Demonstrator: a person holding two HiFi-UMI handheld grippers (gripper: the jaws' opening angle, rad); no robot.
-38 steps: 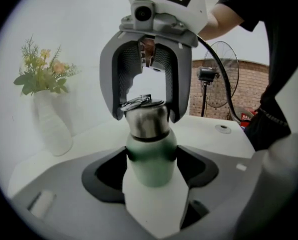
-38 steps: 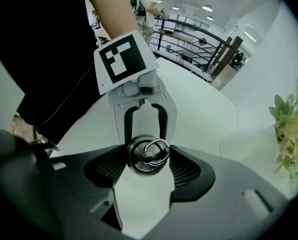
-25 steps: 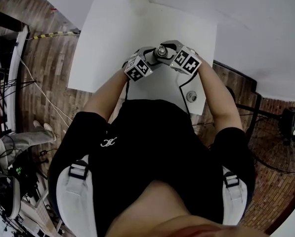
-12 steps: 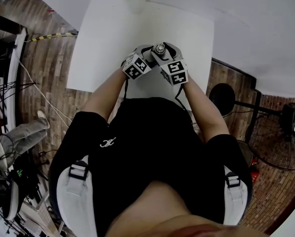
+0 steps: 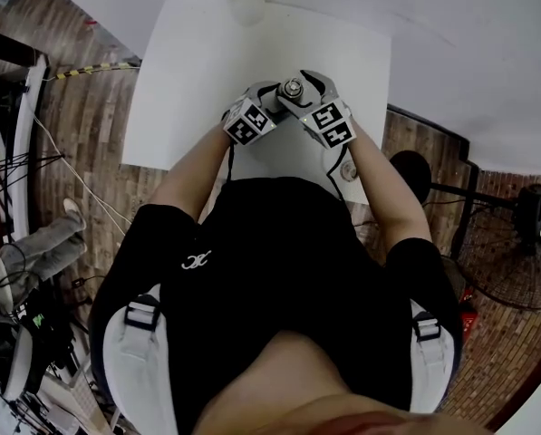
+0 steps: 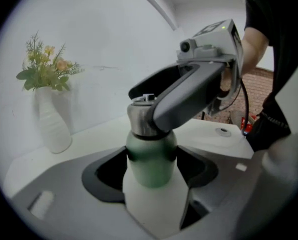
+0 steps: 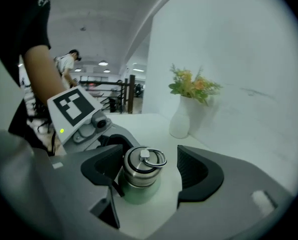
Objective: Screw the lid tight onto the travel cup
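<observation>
A green travel cup (image 6: 151, 156) with a steel lid (image 6: 139, 119) stands upright on the white table (image 5: 207, 62). My left gripper (image 6: 151, 173) is shut on the cup's green body, a pad against each side. My right gripper (image 7: 149, 173) reaches over from the right with the lid (image 7: 141, 165) and its ring between the jaws. Those jaws are opening: the left pad sits close to the lid and a clear gap shows at the right pad. In the head view both grippers meet at the cup (image 5: 293, 88) near the table's near edge.
A white vase of flowers (image 6: 51, 124) stands at the table's far edge, also seen as the vase (image 7: 181, 116) beyond the cup. A round fitting (image 5: 348, 172) sits in the table's near right corner. A fan (image 5: 524, 234) stands on the floor at the right.
The right gripper's marker cube swung toward me around the lid, then back a little to the right. The cup and the left gripper stayed put.
</observation>
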